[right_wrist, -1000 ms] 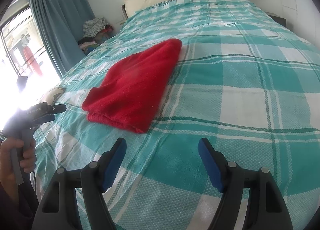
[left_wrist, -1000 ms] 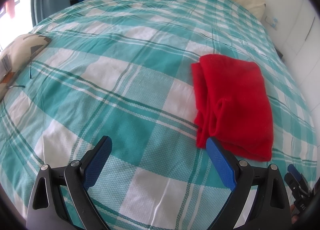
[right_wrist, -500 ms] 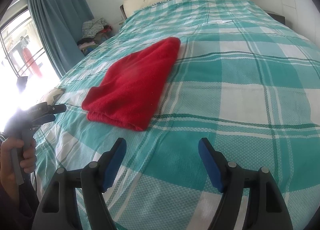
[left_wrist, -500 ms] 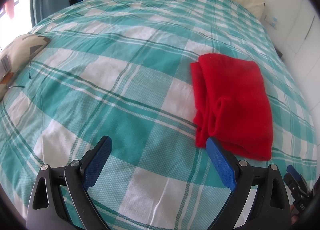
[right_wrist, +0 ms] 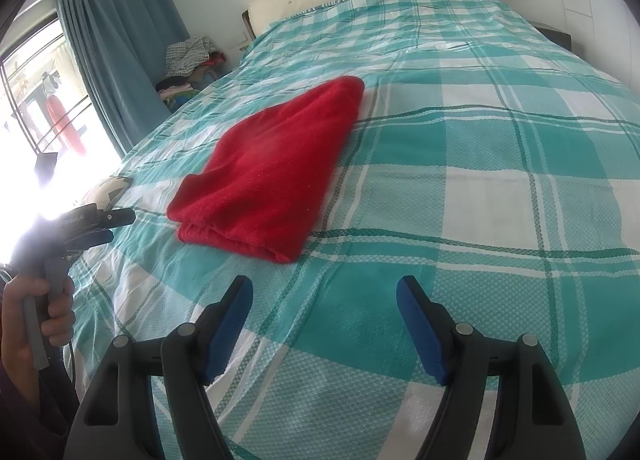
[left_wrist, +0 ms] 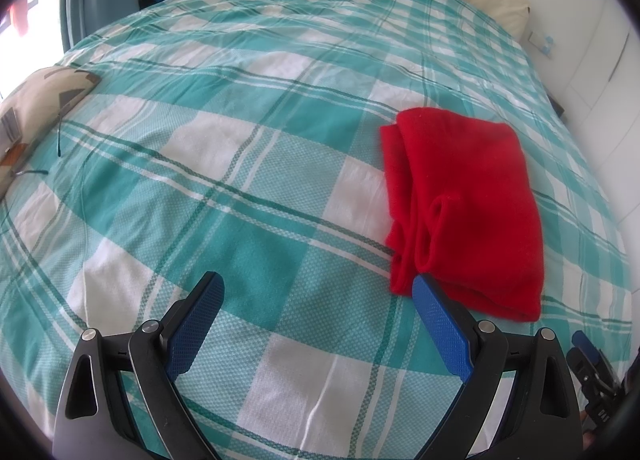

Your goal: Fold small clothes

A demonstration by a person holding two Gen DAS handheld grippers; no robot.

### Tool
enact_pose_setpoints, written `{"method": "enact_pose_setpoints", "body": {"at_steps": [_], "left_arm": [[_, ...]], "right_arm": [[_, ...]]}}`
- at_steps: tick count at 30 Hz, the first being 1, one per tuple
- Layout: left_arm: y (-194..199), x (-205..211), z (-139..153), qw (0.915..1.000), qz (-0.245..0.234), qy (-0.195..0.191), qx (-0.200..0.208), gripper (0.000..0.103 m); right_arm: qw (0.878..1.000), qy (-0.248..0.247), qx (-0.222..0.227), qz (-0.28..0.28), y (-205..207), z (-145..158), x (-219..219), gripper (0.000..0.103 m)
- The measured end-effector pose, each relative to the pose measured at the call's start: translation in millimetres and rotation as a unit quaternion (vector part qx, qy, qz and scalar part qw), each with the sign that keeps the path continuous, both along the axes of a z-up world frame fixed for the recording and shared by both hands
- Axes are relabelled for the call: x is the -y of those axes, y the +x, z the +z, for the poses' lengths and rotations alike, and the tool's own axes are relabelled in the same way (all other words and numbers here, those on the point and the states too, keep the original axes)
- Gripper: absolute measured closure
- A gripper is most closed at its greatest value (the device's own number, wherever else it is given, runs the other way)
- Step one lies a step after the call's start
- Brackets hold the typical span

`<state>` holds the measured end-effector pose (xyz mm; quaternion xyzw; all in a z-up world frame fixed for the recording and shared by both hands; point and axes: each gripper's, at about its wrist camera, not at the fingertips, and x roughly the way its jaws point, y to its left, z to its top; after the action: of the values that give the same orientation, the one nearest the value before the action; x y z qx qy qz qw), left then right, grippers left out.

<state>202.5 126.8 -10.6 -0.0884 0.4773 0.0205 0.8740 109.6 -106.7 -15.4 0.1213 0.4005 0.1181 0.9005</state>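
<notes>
The red garment (left_wrist: pixel 464 204) lies folded flat on the checked bed (left_wrist: pixel 240 164) at the centre right of the left view, so both the left tongs (left_wrist: pixel 318 300) and right tongs (right_wrist: pixel 324 300) hover apart, gripping nothing, apparently finished.

We're losing the window (right_wrist: pixel 36 108) to white glare, the pillow (left_wrist: pixel 32 108) is running off the left edge, and the clothes pile (right_wrist: pixel 188 60) is staying too small to sort.
</notes>
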Motion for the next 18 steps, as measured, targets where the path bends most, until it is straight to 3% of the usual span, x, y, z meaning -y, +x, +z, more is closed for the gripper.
{"method": "enact_pose_setpoints", "body": {"at_steps": [9,15,18], "left_arm": [[1.3,-1.1,0.2,0.9999,-0.004,-0.014,-0.007,0.007],[50.9,-34.2,10.6,0.9878,-0.020,-0.153,0.020,0.006],[93.3,-26.2,-9.5,0.9778,-0.043,-0.204,-0.020,0.006]], "right_arm": [[1.000,0.001,0.000,0.000,0.3,0.6,-0.2,0.029],[1.000,0.001,0.022,-0.006,21.9,25.5,7.0,0.029],[0.999,0.030,0.022,-0.007,57.9,40.0,15.2,0.026]]}}
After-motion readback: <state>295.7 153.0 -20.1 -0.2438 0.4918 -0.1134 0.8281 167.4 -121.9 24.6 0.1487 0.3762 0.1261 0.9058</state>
